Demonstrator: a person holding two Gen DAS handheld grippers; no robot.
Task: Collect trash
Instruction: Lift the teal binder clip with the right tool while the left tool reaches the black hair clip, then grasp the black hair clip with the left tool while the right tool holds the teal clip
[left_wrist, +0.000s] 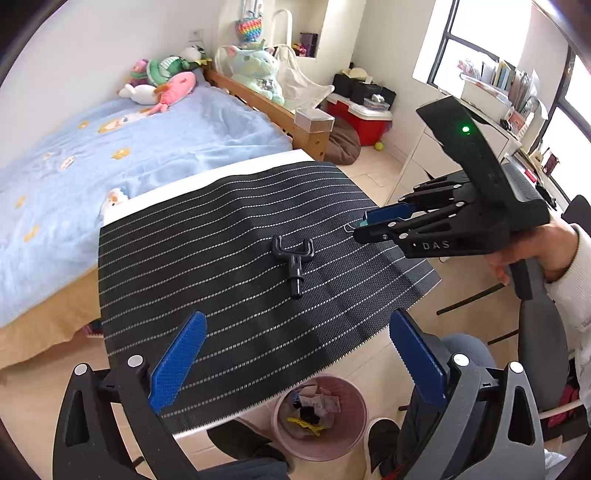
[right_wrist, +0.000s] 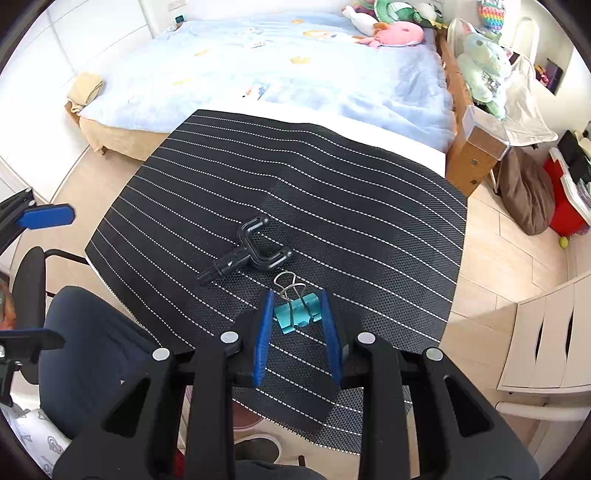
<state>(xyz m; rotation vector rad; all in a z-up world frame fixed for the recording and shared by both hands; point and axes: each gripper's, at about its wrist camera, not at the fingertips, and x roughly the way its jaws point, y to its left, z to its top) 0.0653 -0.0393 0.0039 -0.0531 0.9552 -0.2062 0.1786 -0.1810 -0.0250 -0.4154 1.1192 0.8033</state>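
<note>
A teal binder clip (right_wrist: 297, 315) with wire handles sits between the blue pads of my right gripper (right_wrist: 297, 295), which is shut on it just above the striped black mat (right_wrist: 332, 192). In the left wrist view the right gripper (left_wrist: 364, 227) holds the clip at the mat's right side. A black Y-shaped plastic part (left_wrist: 293, 258) lies on the mat's middle; it also shows in the right wrist view (right_wrist: 245, 249). My left gripper (left_wrist: 295, 332) is open and empty over the mat's near edge. A pink trash bin (left_wrist: 319, 413) with several scraps stands on the floor below.
A bed with a blue blanket (left_wrist: 129, 147) and plush toys lies behind the table. An office chair (right_wrist: 85, 350) stands at the near side. A white drawer cabinet (right_wrist: 546, 339) is to the right, a red box (left_wrist: 364, 118) beyond.
</note>
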